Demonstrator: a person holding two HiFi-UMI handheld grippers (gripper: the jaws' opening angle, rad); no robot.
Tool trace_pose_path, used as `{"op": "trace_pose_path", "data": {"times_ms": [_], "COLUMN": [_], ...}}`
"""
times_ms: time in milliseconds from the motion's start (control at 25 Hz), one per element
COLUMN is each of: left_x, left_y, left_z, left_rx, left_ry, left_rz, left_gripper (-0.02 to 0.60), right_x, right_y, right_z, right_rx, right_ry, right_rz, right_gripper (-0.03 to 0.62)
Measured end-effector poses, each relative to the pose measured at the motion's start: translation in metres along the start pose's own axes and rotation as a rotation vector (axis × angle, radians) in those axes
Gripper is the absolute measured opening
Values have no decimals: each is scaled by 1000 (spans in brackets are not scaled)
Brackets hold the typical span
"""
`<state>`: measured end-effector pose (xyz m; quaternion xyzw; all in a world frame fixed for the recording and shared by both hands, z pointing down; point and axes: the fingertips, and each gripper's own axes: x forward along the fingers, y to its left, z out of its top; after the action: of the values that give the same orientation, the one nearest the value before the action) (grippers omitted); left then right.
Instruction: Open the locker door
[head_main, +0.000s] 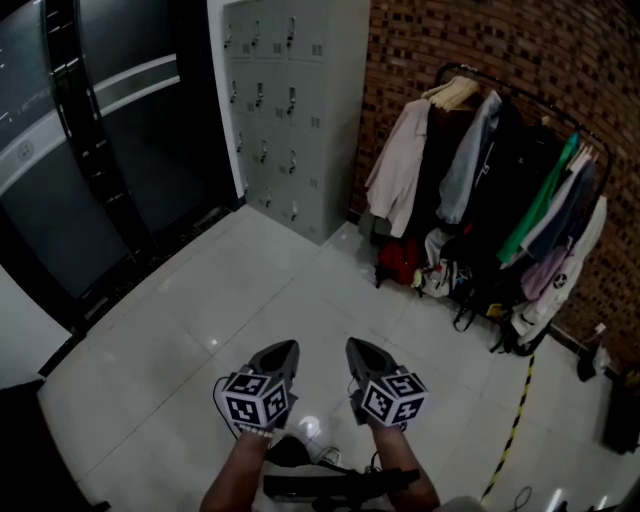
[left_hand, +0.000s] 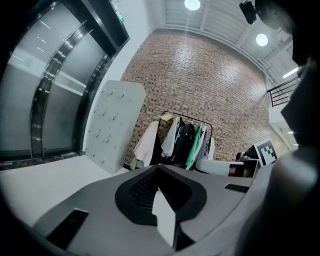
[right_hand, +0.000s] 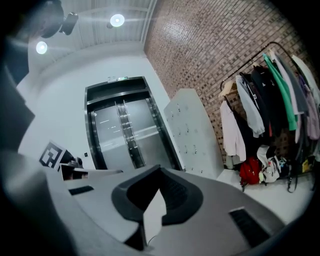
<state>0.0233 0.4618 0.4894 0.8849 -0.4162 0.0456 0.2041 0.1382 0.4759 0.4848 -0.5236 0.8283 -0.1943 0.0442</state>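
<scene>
The task has hardly begun, judging by how things lie. The tall grey metal locker bank (head_main: 290, 110) stands well ahead of both tongs and a little to their left, across a wide stretch of glossy white tiled floor (head_main: 200, 300). Every small door on it that can be seen is closed. The left tongs (head_main: 283, 350) and the right tongs (head_main: 358, 348) are held side by side, close in front of the person, pointing roughly level toward the lockers.

In the left gripper view the left tongs (left_hand: 159, 167) are clenched with nothing between them, and the locker bank (left_hand: 112, 125) shows far beyond their tips. In the right gripper view the right tongs (right_hand: 160, 169) are clenched and empty too, with the lockers (right_hand: 192, 130) far off ahead.

What is left is nearly everything: crossing the floor, choosing a door, taking its handle and swinging it out.

No writing can be read. The small handles or tags on the locker doors are too small to make out. The black-and-white marker cubes (head_main: 258, 398) carry square patterns, not letters. A small green sign (left_hand: 120, 18) above the dark glass sliding doors (head_main: 90, 150) to the left of the tongs is illegible. On the metal clothes rail (head_main: 500, 170), off to the right of the tongs against the red brick wall (head_main: 440, 40), no label can be made out.
</scene>
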Motion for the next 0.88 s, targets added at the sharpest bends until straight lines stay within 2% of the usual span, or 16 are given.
{"op": "trace_pose_path", "data": {"times_ms": [280, 480, 880], "left_x": [10, 34, 124], "left_y": [-4, 3, 52], "left_z": [-1, 5, 37], "left_rx": [24, 24, 6], "left_ry": [3, -8, -17], "left_rz": [11, 12, -4], "left_gripper": [-2, -2, -2], "right_x": [1, 16, 102], "right_y": [-8, -24, -77], "right_z": [-3, -2, 32], "right_rx": [8, 0, -48], "right_ry": [-3, 14, 23], "right_rz": [19, 19, -3], "right_gripper": [6, 6, 6]}}
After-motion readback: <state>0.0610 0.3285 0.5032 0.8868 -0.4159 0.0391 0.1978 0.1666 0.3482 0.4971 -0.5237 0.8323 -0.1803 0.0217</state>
